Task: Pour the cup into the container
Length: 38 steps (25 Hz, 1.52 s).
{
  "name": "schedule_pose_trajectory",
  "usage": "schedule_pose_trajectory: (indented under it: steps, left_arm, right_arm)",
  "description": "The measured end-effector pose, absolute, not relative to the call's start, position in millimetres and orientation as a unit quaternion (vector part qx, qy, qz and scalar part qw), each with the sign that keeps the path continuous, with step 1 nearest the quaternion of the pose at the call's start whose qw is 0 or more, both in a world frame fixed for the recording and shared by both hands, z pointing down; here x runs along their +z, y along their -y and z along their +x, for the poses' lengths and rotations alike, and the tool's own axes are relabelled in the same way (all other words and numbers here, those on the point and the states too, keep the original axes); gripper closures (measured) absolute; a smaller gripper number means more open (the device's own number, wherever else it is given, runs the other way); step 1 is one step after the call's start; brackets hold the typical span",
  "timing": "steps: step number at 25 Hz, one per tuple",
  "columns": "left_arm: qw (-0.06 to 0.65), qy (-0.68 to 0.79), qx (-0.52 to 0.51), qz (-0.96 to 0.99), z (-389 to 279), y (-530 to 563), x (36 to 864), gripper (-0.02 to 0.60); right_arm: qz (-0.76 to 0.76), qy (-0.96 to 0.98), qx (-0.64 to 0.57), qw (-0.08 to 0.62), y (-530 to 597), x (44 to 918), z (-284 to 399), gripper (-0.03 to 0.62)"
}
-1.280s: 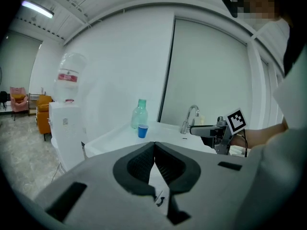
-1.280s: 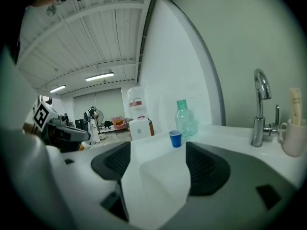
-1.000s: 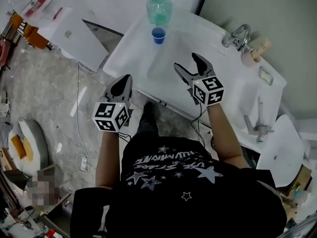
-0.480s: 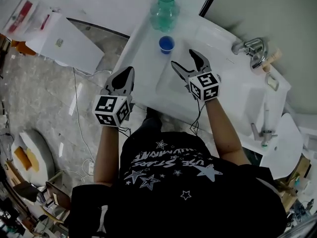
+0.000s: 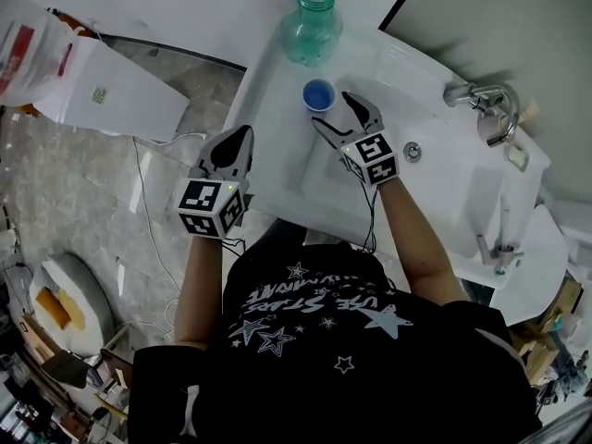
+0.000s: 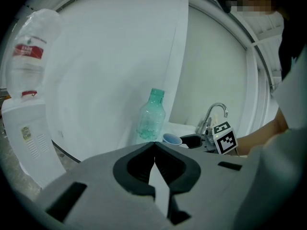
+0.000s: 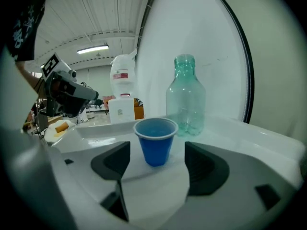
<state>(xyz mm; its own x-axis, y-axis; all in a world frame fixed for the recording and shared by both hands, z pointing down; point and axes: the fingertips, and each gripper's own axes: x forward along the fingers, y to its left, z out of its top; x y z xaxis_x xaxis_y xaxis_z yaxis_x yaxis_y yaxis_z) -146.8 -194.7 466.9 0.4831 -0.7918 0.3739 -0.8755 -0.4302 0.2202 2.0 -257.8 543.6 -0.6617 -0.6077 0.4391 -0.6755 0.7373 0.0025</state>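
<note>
A small blue cup [image 5: 318, 93] [image 7: 156, 140] [image 6: 171, 139] stands upright on the white sink counter [image 5: 277, 118]. Behind it is a clear green bottle [image 5: 314, 24] [image 7: 185, 96] [image 6: 151, 116], open at the top, against the wall. My right gripper [image 5: 336, 118] [image 7: 156, 166] is open, its jaws just short of the cup and in line with it, not touching. My left gripper [image 5: 233, 149] [image 6: 154, 161] is shut on nothing, held off the counter's left edge.
A chrome tap [image 5: 488, 107] [image 6: 212, 115] stands at the sink's right side, with a drain hole [image 5: 413, 151] nearby. A white water dispenser [image 5: 88, 77] [image 6: 26, 128] stands on the floor to the left. A second fitting [image 5: 495, 248] sits on the right ledge.
My right gripper has moved forward towards the blue cup, now close behind it. The left gripper has barely shifted. The view has slid slightly.
</note>
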Motion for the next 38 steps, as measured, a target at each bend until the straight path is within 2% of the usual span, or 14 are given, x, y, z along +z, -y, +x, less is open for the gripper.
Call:
schedule_pose_trajectory:
  steps: [10,16,24,38]
  left_arm:
    - [0.214,0.486,0.116,0.839,-149.7,212.9,484.7,0.572]
    - [0.216,0.485,0.116,0.839,-152.7,217.4,486.5,0.572]
    - [0.215,0.483,0.118,0.840,-155.4,218.2,486.4,0.572]
    - [0.201,0.487,0.097,0.844,-155.4,216.5,466.3,0.572]
  right_arm:
    - [0.347,0.915,0.080,0.192,280.9,554.9,-20.2,0.244]
    - [0.339,0.919,0.063,0.193,282.2,556.1,-26.4,0.287]
    - [0.333,0.920,0.059,0.198,282.0,555.7,-28.1,0.304]
    - [0.338,0.928,0.044,0.148,276.2,492.6,-23.8,0.313]
